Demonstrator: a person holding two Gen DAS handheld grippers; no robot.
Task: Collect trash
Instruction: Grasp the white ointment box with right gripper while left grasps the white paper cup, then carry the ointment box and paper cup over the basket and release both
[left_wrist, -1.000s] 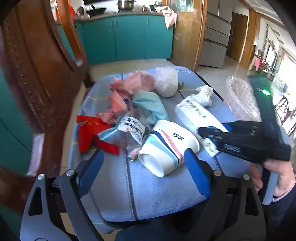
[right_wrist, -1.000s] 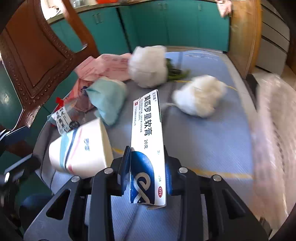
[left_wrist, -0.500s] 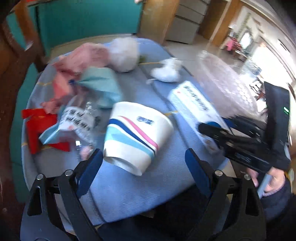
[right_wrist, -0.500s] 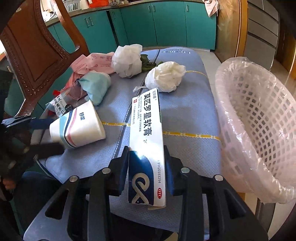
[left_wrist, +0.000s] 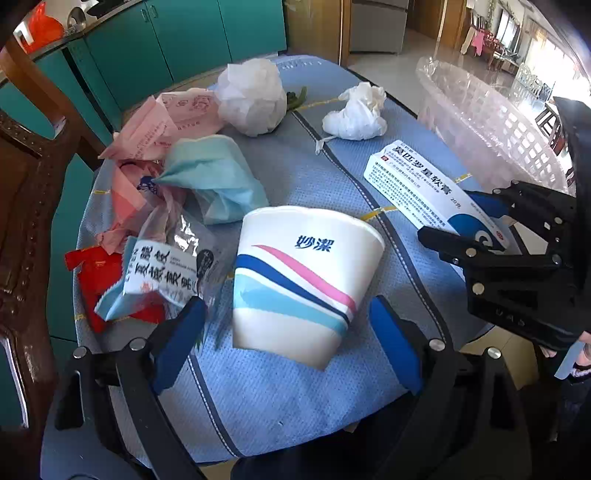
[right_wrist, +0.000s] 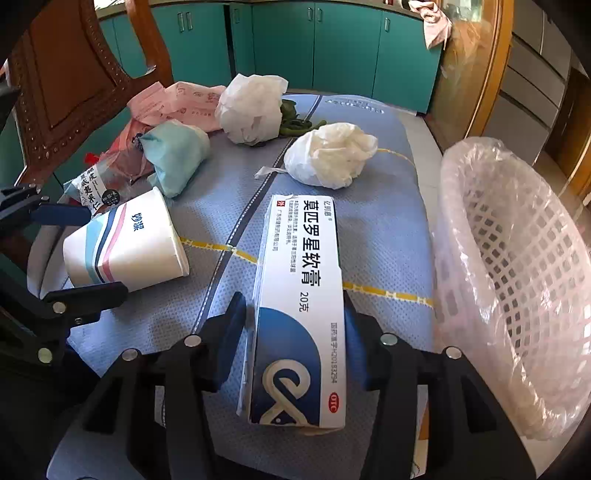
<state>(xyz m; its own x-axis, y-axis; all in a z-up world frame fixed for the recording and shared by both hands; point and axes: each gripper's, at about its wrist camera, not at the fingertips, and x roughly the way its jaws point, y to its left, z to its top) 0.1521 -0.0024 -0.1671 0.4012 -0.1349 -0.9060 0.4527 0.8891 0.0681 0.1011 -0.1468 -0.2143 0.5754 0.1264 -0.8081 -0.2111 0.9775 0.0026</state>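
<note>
Bare blue cloth (right_wrist: 376, 229) beside basket (right_wrist: 517, 258)

left gripper (left_wrist: 288, 325) jaws wide, straddling tipped paper cup (left_wrist: 299, 284) without touching; ointment box (left_wrist: 424, 188) between right gripper (left_wrist: 469, 225) jaws.

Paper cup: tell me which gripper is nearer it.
Left. The left gripper straddles the paper cup, open fingers either side; the right gripper sits apart around the ointment box.

cup (left_wrist: 295, 284): white, pink-blue stripes | box (right_wrist: 299, 314): white-blue | cloth (left_wrist: 295, 398): blue
</note>
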